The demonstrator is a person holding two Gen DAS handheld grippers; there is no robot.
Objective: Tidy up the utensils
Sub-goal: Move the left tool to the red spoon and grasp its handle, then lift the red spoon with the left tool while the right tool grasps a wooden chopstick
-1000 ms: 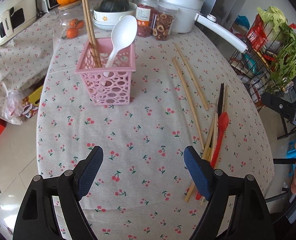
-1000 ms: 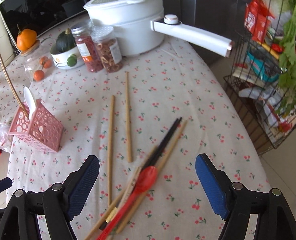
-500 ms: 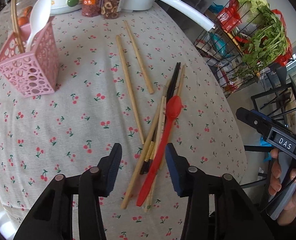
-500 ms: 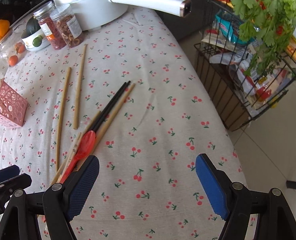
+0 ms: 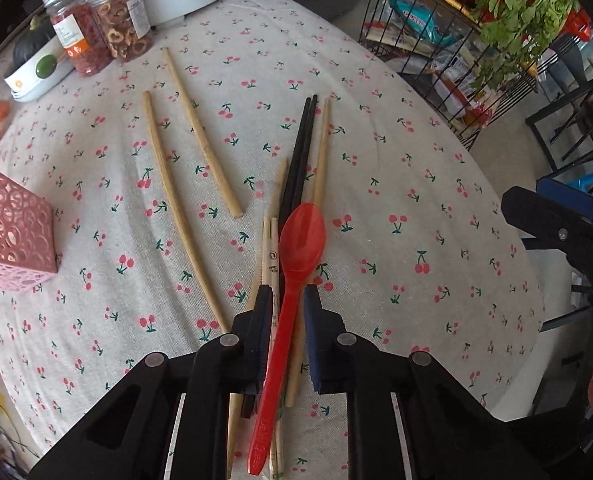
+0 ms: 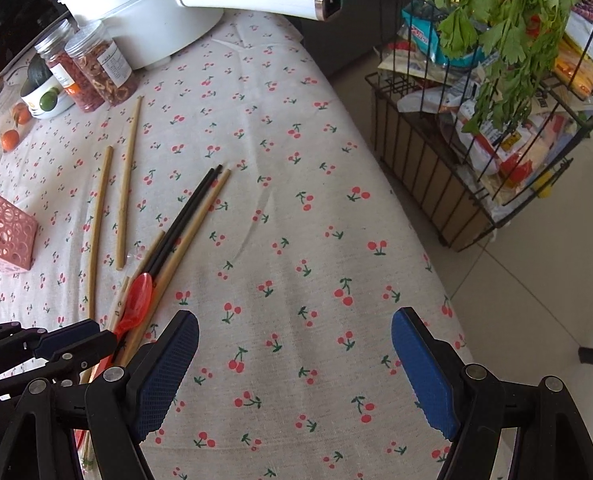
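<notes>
Red spoon (image 5: 292,280) lay on worktop (image 5: 396,184) between left gripper (image 5: 287,300) fingers, jaws closing, pads not clearly pressing. Right gripper (image 6: 294,364) fingers wide, nothing between.

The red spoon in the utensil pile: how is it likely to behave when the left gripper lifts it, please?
The red spoon looks like thin, glossy plastic: probably light, stiff, perhaps slippery. The left gripper is closing around its narrow handle, so the bowl end may droop, and adjacent chopsticks might shift.
</notes>
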